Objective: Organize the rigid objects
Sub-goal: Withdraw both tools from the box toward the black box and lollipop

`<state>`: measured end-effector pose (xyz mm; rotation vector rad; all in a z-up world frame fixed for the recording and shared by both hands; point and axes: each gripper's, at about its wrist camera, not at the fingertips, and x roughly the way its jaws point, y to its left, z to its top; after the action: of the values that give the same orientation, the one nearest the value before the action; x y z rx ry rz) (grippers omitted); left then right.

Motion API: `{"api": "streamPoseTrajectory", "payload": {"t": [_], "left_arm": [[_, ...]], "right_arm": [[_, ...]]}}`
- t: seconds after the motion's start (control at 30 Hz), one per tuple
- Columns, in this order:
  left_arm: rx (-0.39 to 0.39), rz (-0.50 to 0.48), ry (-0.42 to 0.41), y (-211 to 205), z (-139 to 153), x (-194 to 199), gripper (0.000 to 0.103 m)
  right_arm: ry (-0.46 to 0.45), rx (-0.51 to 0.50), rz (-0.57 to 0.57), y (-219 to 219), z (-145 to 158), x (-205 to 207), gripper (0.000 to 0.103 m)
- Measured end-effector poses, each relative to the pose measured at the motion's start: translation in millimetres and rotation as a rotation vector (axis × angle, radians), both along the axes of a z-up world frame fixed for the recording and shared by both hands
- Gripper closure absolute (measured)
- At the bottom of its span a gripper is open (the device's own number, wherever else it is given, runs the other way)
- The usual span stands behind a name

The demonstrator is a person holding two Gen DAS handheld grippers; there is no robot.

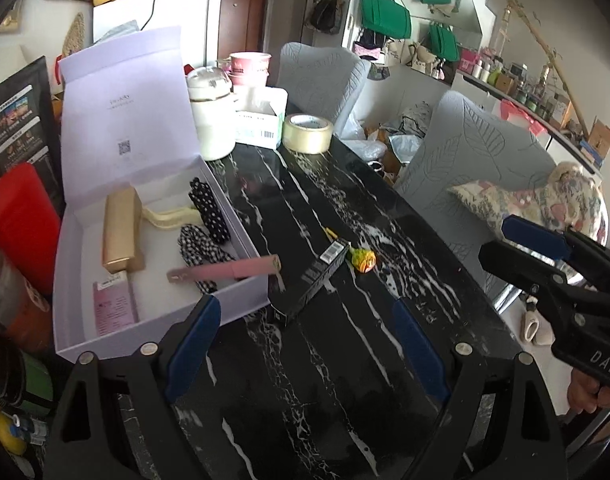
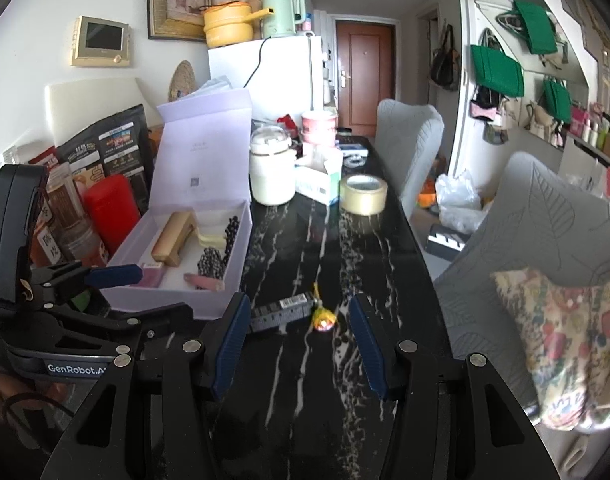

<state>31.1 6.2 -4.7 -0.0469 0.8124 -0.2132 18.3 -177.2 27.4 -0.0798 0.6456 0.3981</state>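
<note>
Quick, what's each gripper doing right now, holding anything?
Left gripper: open wide, empty, over the black marble table.
Right gripper: partly open, empty, pointing toward the yellow-orange wrapped lollipop.

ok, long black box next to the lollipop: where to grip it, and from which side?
Grip the long black box across its narrow width at mid-length, coming down from above. It lies flat on the table, long faces exposed. Its labelled end sits by the lollipop, its other end near the lavender box, so the middle looks clearest. The open left gripper seems nearer.
</note>
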Motion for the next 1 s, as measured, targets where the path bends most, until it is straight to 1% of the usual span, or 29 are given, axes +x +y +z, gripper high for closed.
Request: {"api": "streamPoseTrajectory", "payload": {"t": [0.07, 0.3, 0.43, 0.57, 0.7, 0.73, 0.87, 1.0], "left_arm": [[0.009, -0.003, 0.009, -3.6, -11.8, 2.1, 0.015], [-0.025, -0.019, 0.006, -10.8, -39.0, 10.2, 0.015], [0.001, -0.026, 0.048, -18.4, -57.6, 22.7, 0.015], [-0.008, -0.028, 0.081, -20.2, -70.7, 32.7, 0.015], [0.009, -0.026, 0.104, -21.7, -81.3, 41.9, 0.015], [0.008, -0.019, 0.114, -20.9, -84.1, 44.1, 0.015], [-0.045, -0.004, 0.155, -15.5, -95.6, 51.8, 0.015], [-0.047, -0.011, 0.152, -16.1, -99.9, 56.4, 0.015]], "right_arm": [[0.023, 0.001, 0.002, -3.6, -11.1, 2.7, 0.051], [0.095, 0.020, 0.004, -13.2, -44.3, 14.1, 0.051], [0.125, 0.025, 0.006, -19.1, -60.2, 22.8, 0.051], [0.163, 0.021, -0.006, -25.5, -73.4, 33.3, 0.051], [0.196, 0.018, -0.011, -31.1, -84.1, 42.9, 0.051], [0.203, 0.016, -0.012, -32.0, -86.4, 46.0, 0.051], [0.221, 0.012, -0.012, -33.4, -93.5, 55.9, 0.051], [0.242, 0.004, -0.001, -30.0, -101.5, 67.2, 0.051]]}}
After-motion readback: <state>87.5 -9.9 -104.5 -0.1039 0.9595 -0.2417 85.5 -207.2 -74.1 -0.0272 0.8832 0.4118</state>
